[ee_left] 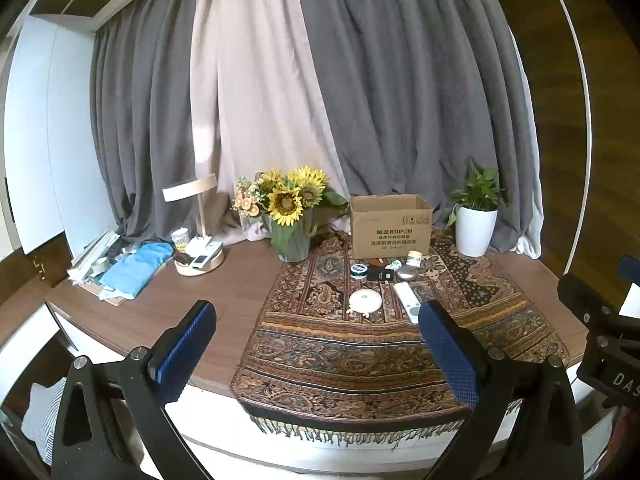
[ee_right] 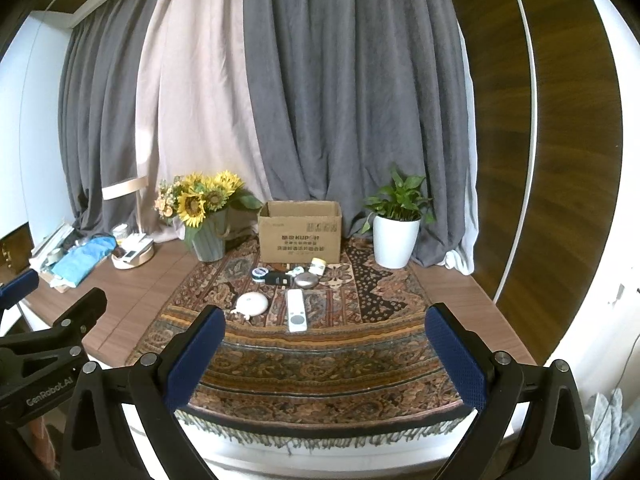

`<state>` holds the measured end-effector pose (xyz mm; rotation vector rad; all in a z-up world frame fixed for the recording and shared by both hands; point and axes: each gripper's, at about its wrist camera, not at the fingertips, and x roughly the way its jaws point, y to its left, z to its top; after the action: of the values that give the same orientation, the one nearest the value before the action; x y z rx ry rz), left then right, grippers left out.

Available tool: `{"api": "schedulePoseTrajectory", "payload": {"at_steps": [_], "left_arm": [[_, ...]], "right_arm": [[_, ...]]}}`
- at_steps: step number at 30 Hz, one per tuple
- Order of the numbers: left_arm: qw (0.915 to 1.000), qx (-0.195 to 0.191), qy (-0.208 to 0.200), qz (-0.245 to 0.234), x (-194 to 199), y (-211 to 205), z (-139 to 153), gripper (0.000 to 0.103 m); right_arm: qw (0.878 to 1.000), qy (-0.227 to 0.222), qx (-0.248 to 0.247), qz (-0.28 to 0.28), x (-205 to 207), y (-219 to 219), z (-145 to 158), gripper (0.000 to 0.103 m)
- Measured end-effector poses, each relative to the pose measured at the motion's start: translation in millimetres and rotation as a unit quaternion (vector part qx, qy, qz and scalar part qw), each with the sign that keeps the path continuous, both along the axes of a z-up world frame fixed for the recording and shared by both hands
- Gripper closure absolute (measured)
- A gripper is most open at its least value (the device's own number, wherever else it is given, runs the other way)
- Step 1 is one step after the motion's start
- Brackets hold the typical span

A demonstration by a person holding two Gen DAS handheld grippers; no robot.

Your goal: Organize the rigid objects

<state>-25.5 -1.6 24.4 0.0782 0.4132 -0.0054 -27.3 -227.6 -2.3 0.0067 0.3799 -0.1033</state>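
Two claws, left claw [ee_left: 316,344] and right claw [ee_right: 324,344], gape wide, empty, low in frame. Small items cluster mid-frame before the cardboard box [ee_right: 300,232]: white remote [ee_right: 297,311], round white disc [ee_right: 252,304]. Risk, likely: rug [ee_right: 320,360] bunching under a grab, scattering neighbours.

— What do we have under everything?

— A brown wooden table [ee_right: 132,312], with a patterned fringed runner [ee_right: 320,364] draped over its near edge.

— And directly on the wood?

— At ten o'clock we see a round wooden tray [ee_right: 134,258] and a blue cloth [ee_right: 82,258]; at two o'clock, a white plant pot [ee_right: 394,242].
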Motion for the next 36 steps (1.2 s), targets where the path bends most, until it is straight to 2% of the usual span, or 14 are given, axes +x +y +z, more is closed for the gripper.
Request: {"api": "schedulePoseTrajectory", "payload": {"at_steps": [9,36], "left_arm": [[1.0,0.003,-0.004,-0.001,2.9,-3.3,6.9,0.0],[0.9999,0.004,-0.009,-0.004,-0.2,-10.7,-1.7,0.0]], "right_arm": [[1.0,-0.002,-0.002,-0.001,-2.9,-0.3,2.4,0.001],[1.0,-0.006,-0.004,0.0,-6.3,3.2,1.8,0.001]]}}
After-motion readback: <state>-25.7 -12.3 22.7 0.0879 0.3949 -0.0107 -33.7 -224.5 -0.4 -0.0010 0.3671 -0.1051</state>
